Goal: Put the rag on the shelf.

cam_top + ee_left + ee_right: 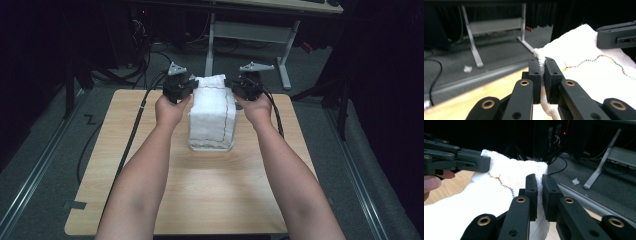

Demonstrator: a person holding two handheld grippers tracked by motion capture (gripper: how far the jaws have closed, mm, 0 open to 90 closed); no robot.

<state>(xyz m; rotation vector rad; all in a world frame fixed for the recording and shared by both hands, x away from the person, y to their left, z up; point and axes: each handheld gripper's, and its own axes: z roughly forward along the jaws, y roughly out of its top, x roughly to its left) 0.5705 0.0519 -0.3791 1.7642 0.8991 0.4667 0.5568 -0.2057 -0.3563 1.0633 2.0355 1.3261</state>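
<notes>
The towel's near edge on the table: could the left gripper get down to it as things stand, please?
Probably not right away: the left gripper is shut on a far corner of the white towel, as is the right gripper. It would have to let go first; the table below looks free.

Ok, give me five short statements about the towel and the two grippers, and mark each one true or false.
1. The left gripper is shut on an edge of the white towel. True.
2. The right gripper hangs open above the towel. False: its jaws pinch the towel's edge.
3. The towel carries a wavy line of multicoloured stitching. True.
4. The towel lies flat on the wooden table. False: its far end is lifted between the grippers, and the near end rests on the table.
5. Both grippers hold the same corner. False: they grip opposite sides of the lifted end, left and right in the high view.
</notes>
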